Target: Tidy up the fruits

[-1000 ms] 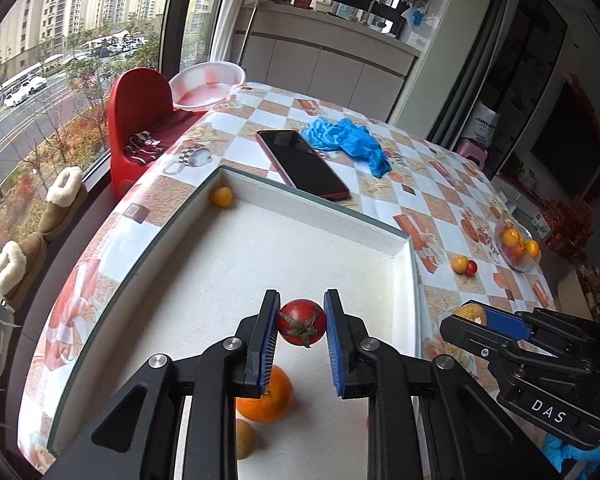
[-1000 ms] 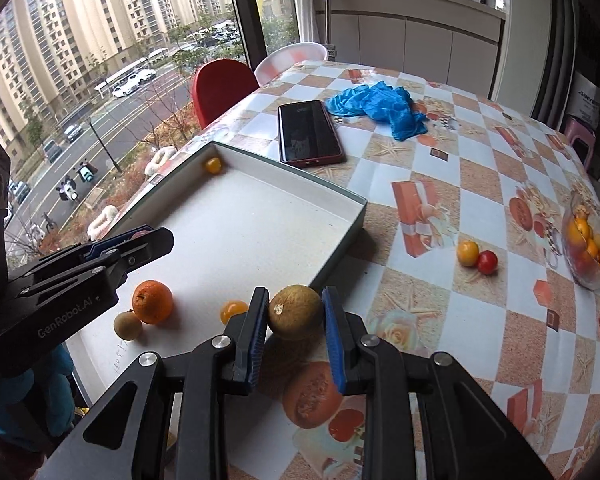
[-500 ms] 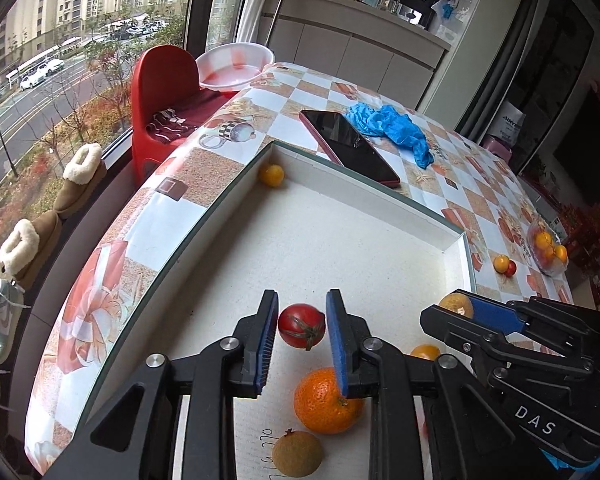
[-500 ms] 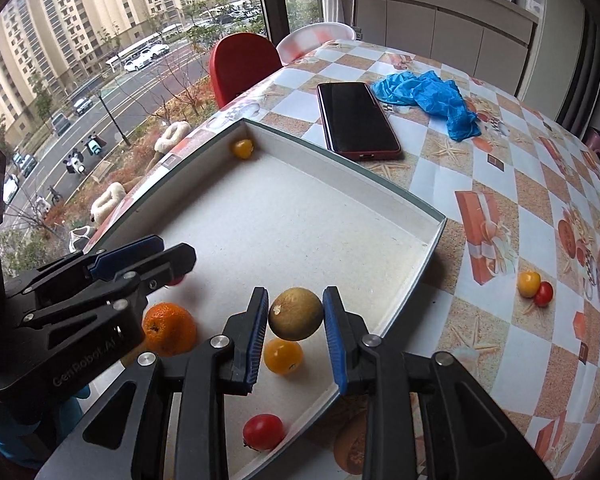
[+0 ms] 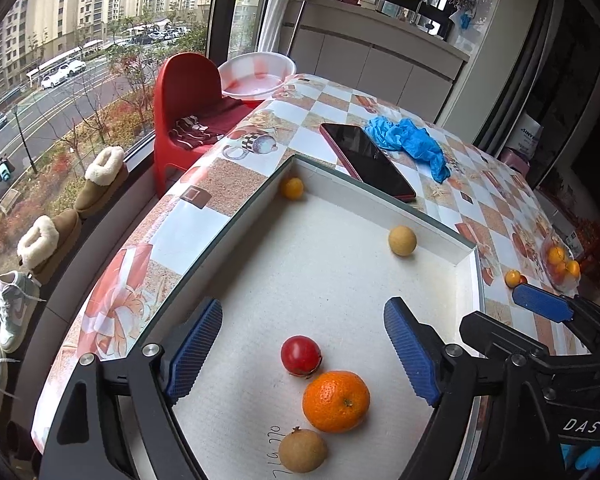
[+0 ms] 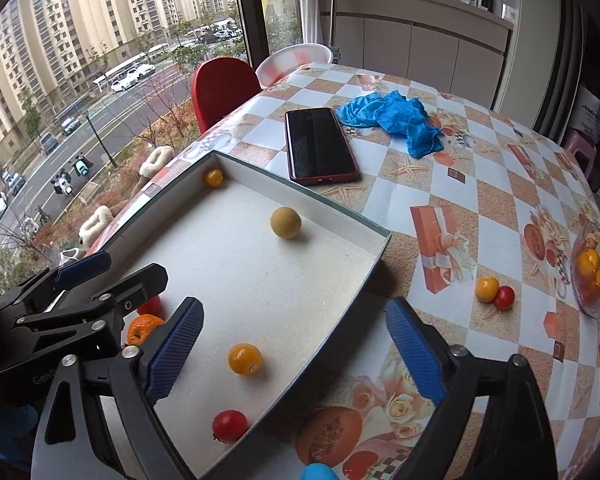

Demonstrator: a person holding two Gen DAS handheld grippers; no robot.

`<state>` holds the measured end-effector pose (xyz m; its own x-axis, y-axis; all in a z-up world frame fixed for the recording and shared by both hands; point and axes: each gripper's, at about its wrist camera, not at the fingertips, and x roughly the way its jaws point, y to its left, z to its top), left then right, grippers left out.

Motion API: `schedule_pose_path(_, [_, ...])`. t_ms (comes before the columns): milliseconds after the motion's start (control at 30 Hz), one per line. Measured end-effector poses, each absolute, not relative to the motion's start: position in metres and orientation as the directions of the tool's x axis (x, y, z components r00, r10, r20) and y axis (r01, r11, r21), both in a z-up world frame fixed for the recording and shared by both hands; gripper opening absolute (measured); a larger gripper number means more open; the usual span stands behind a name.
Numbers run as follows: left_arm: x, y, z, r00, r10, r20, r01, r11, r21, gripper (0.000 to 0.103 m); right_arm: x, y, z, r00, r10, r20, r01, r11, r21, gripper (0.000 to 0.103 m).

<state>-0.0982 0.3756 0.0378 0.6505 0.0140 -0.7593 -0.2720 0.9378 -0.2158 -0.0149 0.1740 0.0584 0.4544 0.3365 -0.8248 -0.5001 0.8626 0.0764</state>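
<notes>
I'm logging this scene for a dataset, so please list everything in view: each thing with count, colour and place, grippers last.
box: one, white, shallow, at the table edge by the window.
tomatoes in box: red near the left gripper; red in the near corner; yellow; small yellow in the far corner.
orange: one, in box beside the red tomato.
brown round fruits: one near, one loose by the far wall.
tomato pair: yellow and red, on the tablecloth.
glass bowl: orange fruit inside, right edge.
phone: dark, red case.
blue gloves: crumpled heap.
red chair; white basin.
left gripper: open, empty.
right gripper: open, empty.
</notes>
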Motion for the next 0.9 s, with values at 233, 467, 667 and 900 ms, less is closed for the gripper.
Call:
schedule_pose_path(233, [-0.100, 0.356, 0.051, 0.660, 0.001, -0.752, -0.227, 0.954, -0.198, 0.084, -0.013, 0.127, 0.055, 0.468, 0.296, -0.832, -0.447, 0.892, 0.066, 0.097])
schedule_pose_path(467, [-0.094, 0.320, 0.059, 0.655, -0.023, -0.755, -0.158, 0.973, -0.167, 0.084, -0.005, 0.060, 0.032, 0.454, 0.202, -0.868, -0.312, 0.948, 0.057, 0.097])
schedule_pose_path(667, [-0.087, 0.283, 0.066, 0.650, -0.051, -0.758, -0.085, 0.987, -0.139, 0.084, -0.003, 0.005, 0.013, 0.445, 0.126, -0.886, -0.203, 0.978, 0.037, 0.097])
schedule_pose_path(900, [-0.070, 0.227, 0.070, 0.636, -0.092, -0.766, 0.027, 0.995, -0.098, 0.084, -0.008, -0.049, 0.005, 0.484, 0.023, -0.875, -0.106, 0.994, -0.032, 0.097])
